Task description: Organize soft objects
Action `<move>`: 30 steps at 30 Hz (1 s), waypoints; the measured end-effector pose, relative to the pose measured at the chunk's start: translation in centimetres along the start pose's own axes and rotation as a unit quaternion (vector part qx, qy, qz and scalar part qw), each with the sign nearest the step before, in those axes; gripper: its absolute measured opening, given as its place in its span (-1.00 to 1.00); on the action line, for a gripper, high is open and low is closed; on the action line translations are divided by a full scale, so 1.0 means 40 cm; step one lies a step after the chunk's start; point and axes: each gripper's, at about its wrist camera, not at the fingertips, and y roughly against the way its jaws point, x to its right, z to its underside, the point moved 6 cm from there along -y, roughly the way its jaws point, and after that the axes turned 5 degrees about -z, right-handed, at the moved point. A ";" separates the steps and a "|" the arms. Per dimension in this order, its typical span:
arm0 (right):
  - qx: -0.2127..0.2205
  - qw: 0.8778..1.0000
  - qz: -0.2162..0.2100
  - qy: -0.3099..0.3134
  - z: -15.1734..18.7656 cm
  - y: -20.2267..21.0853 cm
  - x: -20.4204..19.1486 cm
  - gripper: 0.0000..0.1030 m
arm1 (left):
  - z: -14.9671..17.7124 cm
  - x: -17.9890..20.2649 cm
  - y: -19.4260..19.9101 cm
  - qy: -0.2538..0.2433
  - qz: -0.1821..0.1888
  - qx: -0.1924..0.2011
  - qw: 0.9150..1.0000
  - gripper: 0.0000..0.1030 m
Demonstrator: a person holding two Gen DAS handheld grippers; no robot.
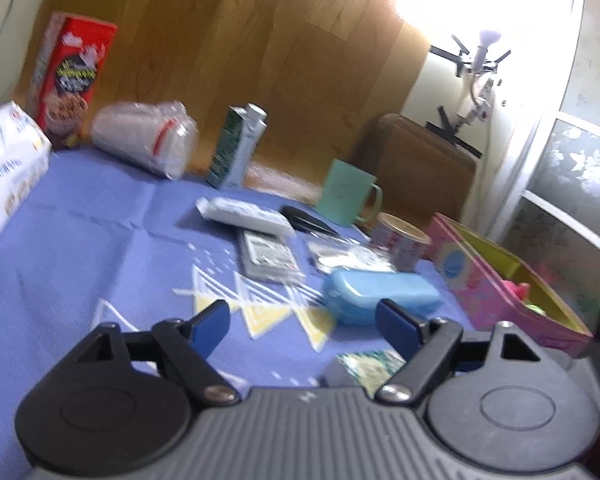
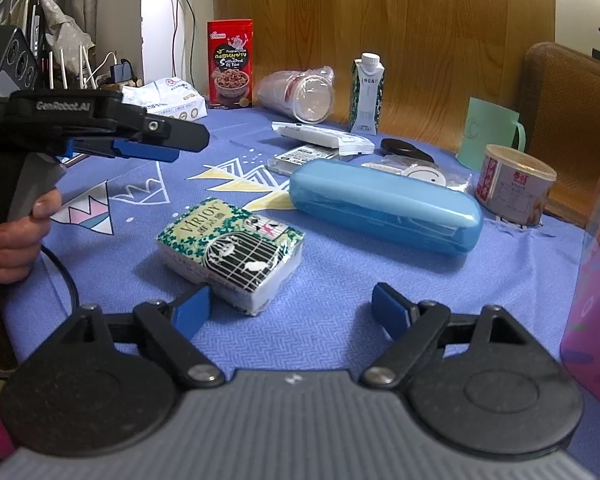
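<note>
Right gripper (image 2: 290,310) gapes (empty); pink box (image 1: 484,280) holds toys.

On the blue tablecloth (image 2: 340,304): 1 tissue pack w/ green birdcage print (image 2: 231,252), 1 large white tissue pack (image 2: 168,100), 1 blue hard case (image 2: 384,206), 1 red snack box (image 2: 231,63), 1 bagged stack of plastic cups (image 2: 300,94), 1 drink carton (image 2: 367,94), 1 green mug (image 2: 490,134), 1 can (image 2: 514,184), 1 pink box (image 1: 500,276). Approx. 3 flat white packets mid-table (image 2: 324,138), count not certain. 1 dark flat item (image 2: 404,148), type unclear. 2 grippers: left (image 2: 156,146), right (image 2: 290,312).
</note>
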 end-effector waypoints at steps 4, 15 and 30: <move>-0.002 1.000 -0.013 0.008 -0.004 0.000 -0.017 0.54 | 0.015 0.024 0.006 0.004 0.035 -0.027 0.999 0.44; 0.015 0.999 -0.022 0.046 -0.029 -0.003 -0.070 -0.02 | 0.040 0.120 -0.064 -0.016 0.027 -0.091 0.995 -0.03; 0.127 0.970 0.207 -0.020 -0.024 0.326 0.253 -0.02 | -0.086 0.680 -0.273 -0.183 0.156 -0.048 0.969 -0.02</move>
